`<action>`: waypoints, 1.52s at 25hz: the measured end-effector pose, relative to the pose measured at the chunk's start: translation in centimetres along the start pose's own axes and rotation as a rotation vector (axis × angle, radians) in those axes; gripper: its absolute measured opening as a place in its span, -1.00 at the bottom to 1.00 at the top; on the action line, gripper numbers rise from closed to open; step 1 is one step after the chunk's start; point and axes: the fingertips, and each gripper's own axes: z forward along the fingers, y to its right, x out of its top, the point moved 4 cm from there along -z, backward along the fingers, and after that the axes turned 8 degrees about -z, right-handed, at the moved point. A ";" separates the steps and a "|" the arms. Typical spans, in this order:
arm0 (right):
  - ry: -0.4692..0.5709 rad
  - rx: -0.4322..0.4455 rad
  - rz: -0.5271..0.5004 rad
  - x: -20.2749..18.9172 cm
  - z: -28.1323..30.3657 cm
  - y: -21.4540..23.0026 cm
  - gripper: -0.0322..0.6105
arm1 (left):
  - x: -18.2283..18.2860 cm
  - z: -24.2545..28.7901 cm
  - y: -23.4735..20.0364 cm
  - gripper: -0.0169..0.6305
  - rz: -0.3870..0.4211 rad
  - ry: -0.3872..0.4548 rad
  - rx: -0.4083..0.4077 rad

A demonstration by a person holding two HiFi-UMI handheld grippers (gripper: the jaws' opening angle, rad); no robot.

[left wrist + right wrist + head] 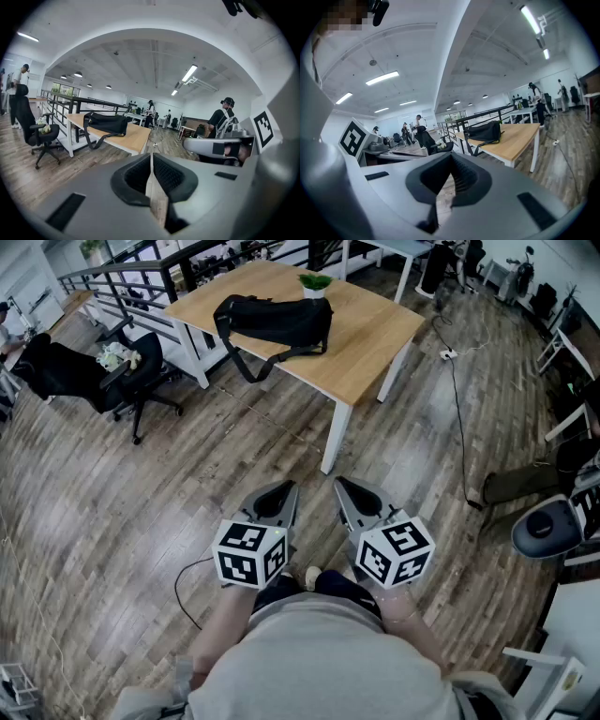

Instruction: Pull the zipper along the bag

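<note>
Approach step, judging from the layout: no contact with the black bag yet, and the zipper not begun.

Place of the bag: on the wooden table at the far side of the scene, a little left of the middle, with a strap hanging over the near edge. Well apart from both tools, with a wide stretch of plank floor between. Too small from here to make out the zipper or its pull tab.

Next, probably:
- Walk to the table, bring both tools over the bag and look for the tab.
- Open the jaws first, both being closed now.
- Pinch the small tab with one pair of tongs.
- Hold the fabric close beside it with the other, to keep the bag from sliding under the pull.

A light and exact pinch needed there, in my judgement, the tab being a small thing.

Left gripper: clenched, tips meeting with only a thin slit behind them, nothing between.

Right gripper: clenched fully, also empty.

Pose: both held low and near the body, just beside each other, with the marker cubes toward the person. Noses aimed forward at the far table and dipped a little toward the floor. Forearms tucked in close to the torso, elbows bent.
</note>
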 end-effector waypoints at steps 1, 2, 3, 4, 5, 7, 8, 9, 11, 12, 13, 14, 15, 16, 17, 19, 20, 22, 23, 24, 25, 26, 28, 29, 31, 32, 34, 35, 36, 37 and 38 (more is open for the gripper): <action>0.000 0.005 -0.005 0.1 0.0 -0.1 -0.89 | 0.0 0.0 0.0 -0.85 -0.008 -0.006 -0.005; -0.001 0.009 -0.011 0.1 0.0 -0.2 -0.89 | 0.0 0.0 0.1 -0.85 -0.016 -0.012 -0.011; -0.001 0.012 -0.017 0.2 0.0 -0.2 -0.89 | 0.0 0.0 0.1 -0.85 -0.023 -0.018 -0.019; -0.002 0.012 -0.022 0.3 0.0 -0.2 -0.89 | 0.1 0.0 0.2 -0.85 -0.028 -0.022 -0.028; -0.002 0.011 -0.025 0.4 0.1 -0.1 -0.89 | 0.2 0.1 0.4 -0.85 -0.028 -0.024 -0.037; -0.004 0.008 -0.024 0.5 0.1 0.2 -0.89 | 0.4 0.2 0.7 -0.85 -0.016 -0.025 -0.054; -0.006 0.007 -0.023 0.5 0.2 0.2 -0.89 | 0.5 0.3 0.7 -0.85 -0.011 -0.024 -0.058; -0.009 0.007 -0.021 0.4 0.3 0.3 -0.89 | 0.6 0.4 0.8 -0.85 -0.009 -0.022 -0.062; -0.013 0.012 -0.016 0.3 0.4 0.3 -0.89 | 0.7 0.5 0.7 -0.85 -0.011 -0.019 -0.063; -0.014 0.014 -0.015 0.2 0.5 0.3 -0.89 | 0.7 0.5 0.6 -0.85 -0.011 -0.019 -0.061; -0.014 0.015 -0.014 0.1 0.6 0.3 -0.89 | 0.7 0.6 0.6 -0.85 -0.010 -0.019 -0.057; -0.011 0.016 -0.013 0.1 0.6 0.4 -0.89 | 0.7 0.6 0.5 -0.85 -0.008 -0.019 -0.054; -0.004 0.017 -0.012 0.1 0.6 0.4 -0.89 | 0.7 0.7 0.5 -0.85 -0.007 -0.017 -0.054; 0.006 0.019 -0.010 0.1 0.6 0.5 -0.88 | 0.7 0.7 0.6 -0.85 -0.008 -0.012 -0.059; 0.014 0.023 -0.008 0.2 0.5 0.5 -0.88 | 0.7 0.6 0.7 -0.85 -0.012 -0.003 -0.067; 0.022 0.028 0.000 0.2 0.3 0.7 -0.88 | 0.9 0.6 1.0 -0.85 -0.019 0.020 -0.078; 0.022 0.027 0.002 0.2 0.1 0.9 -0.88 | 0.9 0.6 1.2 -0.85 -0.015 0.029 -0.074; 0.022 0.018 0.003 0.0 -0.2 1.5 -0.88 | 0.9 0.8 1.4 -0.85 0.006 0.036 -0.057; 0.021 0.013 0.000 -0.1 -0.3 1.7 -0.88 | 0.8 1.0 1.5 -0.85 0.014 0.035 -0.048; 0.018 0.009 -0.004 -0.3 -0.4 2.0 -0.88 | 0.6 1.2 1.5 -0.84 0.019 0.034 -0.040; 0.013 0.008 -0.009 -0.5 -0.4 2.2 -0.88 | 0.3 1.4 1.5 -0.84 0.020 0.031 -0.033; 0.006 0.008 -0.015 -0.7 -0.4 2.5 -0.88 | 0.0 1.6 1.6 -0.84 0.018 0.027 -0.027; -0.007 0.011 -0.018 -1.2 -0.5 3.0 -0.87 | -0.5 2.1 1.8 -0.84 0.014 0.018 -0.020; -0.011 0.013 -0.015 -1.4 -0.6 3.2 -0.84 | -0.8 2.3 2.0 -0.84 0.015 0.011 -0.018; -0.012 0.015 -0.007 -1.6 -1.0 3.7 -0.75 | -1.2 2.7 2.5 -0.84 0.025 -0.001 -0.015; -0.011 0.016 -0.007 -1.7 -1.2 4.0 -0.75 | -1.3 2.9 2.7 -0.84 0.030 -0.003 -0.011; -0.015 0.021 -0.012 -1.8 -1.5 4.5 -0.71 | -1.4 3.2 3.1 -0.84 0.034 -0.003 0.005; -0.019 0.024 -0.012 -1.9 -1.7 4.7 -0.68 | -1.5 3.4 3.3 -0.83 0.033 -0.004 0.013; -0.023 0.026 -0.010 -2.0 -1.9 4.9 -0.67 | -1.7 3.6 3.4 -0.80 0.032 -0.008 0.017; -0.027 0.027 -0.006 -2.1 -2.0 5.1 -0.67 | -1.9 3.7 3.6 -0.72 0.032 -0.017 0.016; -0.029 0.027 -0.001 -2.2 -2.1 5.3 -0.66 | -2.1 3.8 3.8 -0.65 0.034 -0.026 0.013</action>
